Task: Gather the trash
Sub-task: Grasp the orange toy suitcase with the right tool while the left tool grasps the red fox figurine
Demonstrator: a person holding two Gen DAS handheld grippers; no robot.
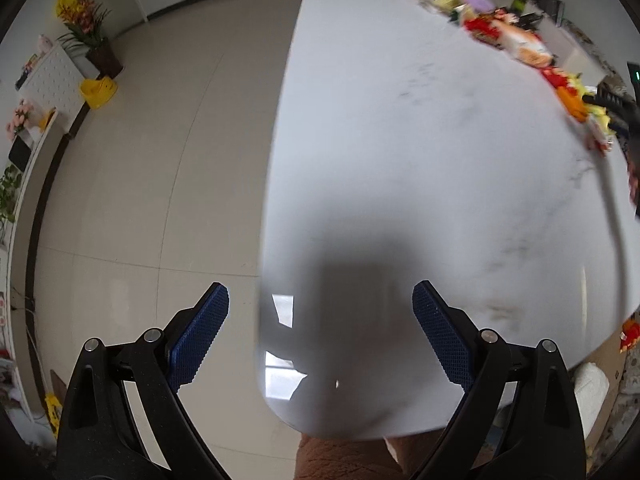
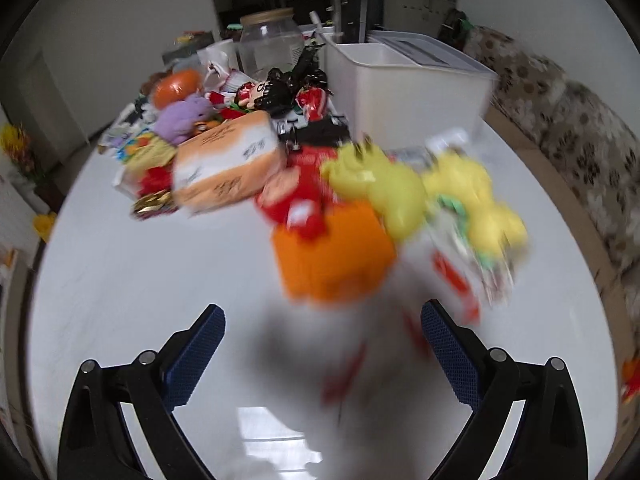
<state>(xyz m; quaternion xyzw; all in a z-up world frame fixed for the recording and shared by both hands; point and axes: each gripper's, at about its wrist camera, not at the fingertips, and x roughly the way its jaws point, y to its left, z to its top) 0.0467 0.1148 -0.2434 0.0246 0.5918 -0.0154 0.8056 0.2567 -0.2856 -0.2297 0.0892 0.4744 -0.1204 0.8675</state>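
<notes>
Left wrist view has the left gripper [image 1: 320, 332] hanging over the near corner of a white marble-look table [image 1: 420, 160], fingers spread wide with nothing between the blue pads [image 1: 200, 340], just bare tabletop and the gripper's shadow. Tiled floor [image 1: 140, 180] is off to the left side with a pot of yellow and red flowers [image 1: 82, 24] by the wall. Over on the right wrist view, the right gripper [image 2: 322, 354] is also splayed apart and empty, sitting above the table facing the clutter pile (pretty motion-blurred, so details are mushy). Nearest to it are an orange block-shaped plush [image 2: 336, 256] and a yellow plush [image 2: 432, 196], with red-and-white wrapper-looking trash [image 2: 460, 280] just beside the right finger. Farther back there's a bread-loaf plush [image 2: 228, 164], a purple plush [image 2: 184, 116], a white bin [image 2: 408, 88] and a clear jar [image 2: 272, 44].
</notes>
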